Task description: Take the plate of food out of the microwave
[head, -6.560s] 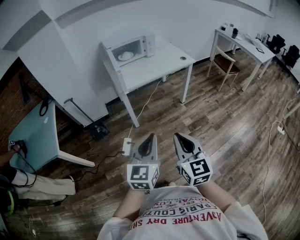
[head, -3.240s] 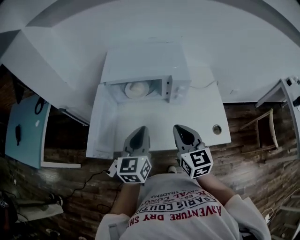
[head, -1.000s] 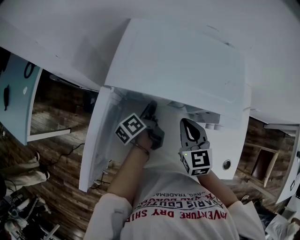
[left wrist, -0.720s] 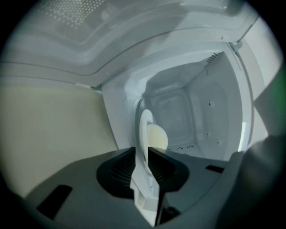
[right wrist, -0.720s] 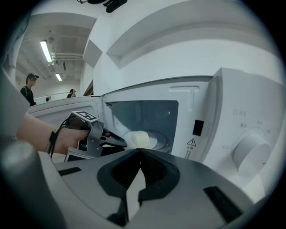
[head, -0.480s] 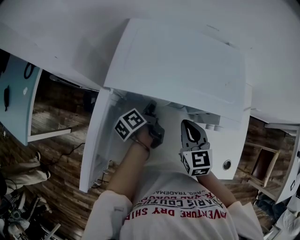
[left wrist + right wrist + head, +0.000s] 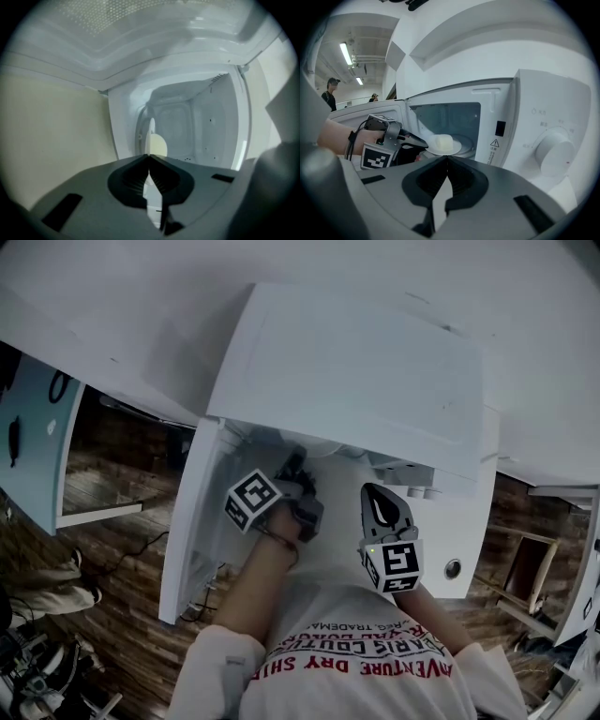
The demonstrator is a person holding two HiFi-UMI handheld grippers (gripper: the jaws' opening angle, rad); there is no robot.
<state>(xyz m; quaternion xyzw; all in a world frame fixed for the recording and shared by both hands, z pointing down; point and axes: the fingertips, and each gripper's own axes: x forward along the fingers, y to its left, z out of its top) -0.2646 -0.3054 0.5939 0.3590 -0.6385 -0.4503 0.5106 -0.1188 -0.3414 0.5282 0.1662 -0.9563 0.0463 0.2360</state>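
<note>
Our left gripper (image 7: 423, 143) reaches into the open microwave (image 7: 356, 371), its jaws closing on the rim of the plate (image 7: 456, 148) of food (image 7: 440, 142) sitting inside. Our right gripper (image 7: 447, 159) hovers outside the microwave, jaws together and empty.

Head view steeply down, 2 gripper views close, sharing microwave (image 7: 347, 371)

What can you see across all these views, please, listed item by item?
microwave: one, white, on the table, door open.
table: one, white, under the microwave.
plate: one, white, inside the microwave.
food: one, pale, on the plate.
side table: one, teal, far left.
floor: one, brown wood, below.
people: two, dark, far background.
left hand-held gripper: one, grey, jaws closing on the plate's rim.
right hand-held gripper: one, grey, shut, empty, outside the microwave.
</note>
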